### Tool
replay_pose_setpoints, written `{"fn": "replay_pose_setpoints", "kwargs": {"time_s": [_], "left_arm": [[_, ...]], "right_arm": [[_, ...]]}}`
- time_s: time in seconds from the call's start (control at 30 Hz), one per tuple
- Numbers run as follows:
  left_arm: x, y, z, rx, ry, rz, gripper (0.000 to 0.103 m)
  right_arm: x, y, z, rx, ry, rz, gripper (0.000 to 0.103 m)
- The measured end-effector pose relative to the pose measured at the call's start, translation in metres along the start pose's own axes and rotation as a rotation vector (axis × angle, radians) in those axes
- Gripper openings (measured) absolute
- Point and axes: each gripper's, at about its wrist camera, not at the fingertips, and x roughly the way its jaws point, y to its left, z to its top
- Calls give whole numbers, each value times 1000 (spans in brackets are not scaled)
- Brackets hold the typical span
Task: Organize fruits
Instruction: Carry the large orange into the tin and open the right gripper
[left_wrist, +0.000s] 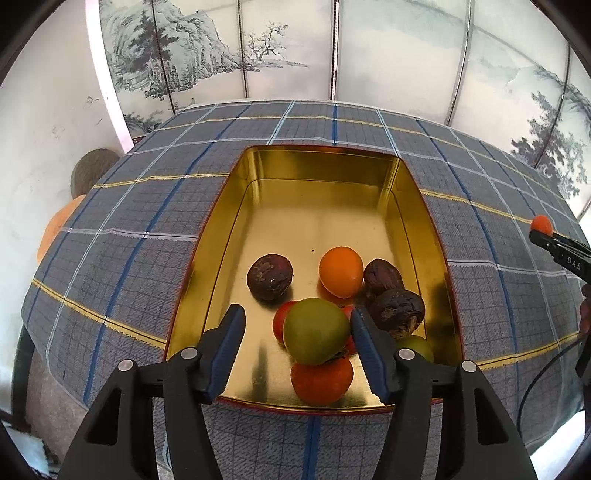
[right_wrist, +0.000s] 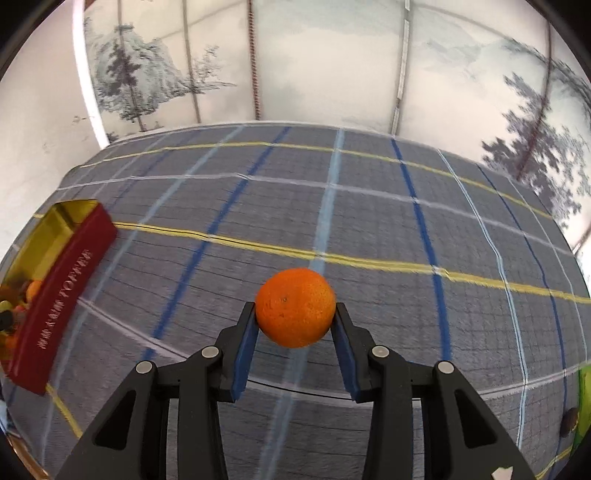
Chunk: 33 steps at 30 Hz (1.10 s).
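left claw (left_wrist: 297, 325): jaws spread over the near end of the gold tin (left_wrist: 321, 162), pressing on nothing. a green fruit (left_wrist: 316, 331) sits between the pads, perched on a red fruit (left_wrist: 322, 380); the right pad looks very close to it, contact cannot be confirmed. judged: this fruit is delivered and the left claw is free.

tin contents: an orange fruit (left_wrist: 340, 272), three dark wrinkled fruits, one apart at left (left_wrist: 269, 277) and two at right (left_wrist: 382, 277), (left_wrist: 397, 312), more red and green partly hidden. all are bunched at the near right end; the far half is bare.

right claw (right_wrist: 295, 314): pinching an orange (right_wrist: 295, 307) at mid-height, both pads on its sides, held above the checked cloth of the desk (right_wrist: 369, 221), well apart from the tin, whose red wall (right_wrist: 62, 302) shows at the left edge of the right view.

step in hand, judged: carrying the orange to the tin.

next move calls for: travel left, clear the tin wall, release over the bare floor rather than the pile, which may roll. the left claw should clear first.
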Motion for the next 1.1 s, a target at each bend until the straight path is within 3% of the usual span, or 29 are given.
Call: {"fn": "replay_pose_setpoints", "kwargs": {"time_s": [0.33,0.6,0.83,1.1], "left_arm": [[-17,17,-1,-63,-31,9,62],[-36,38,-6,-99,-58,82,66],[-44,58,-16,-140,-53,115,68],[-47,76,-22,-170,-46,150,68]], "right_arm": [[-21,88,17,-137,-40,174,37],[-30,181,22,-279,-47,325,37],[-23,241,13,-390,-16,382,37],[-3,267,6,-410,35,372,37]]}}
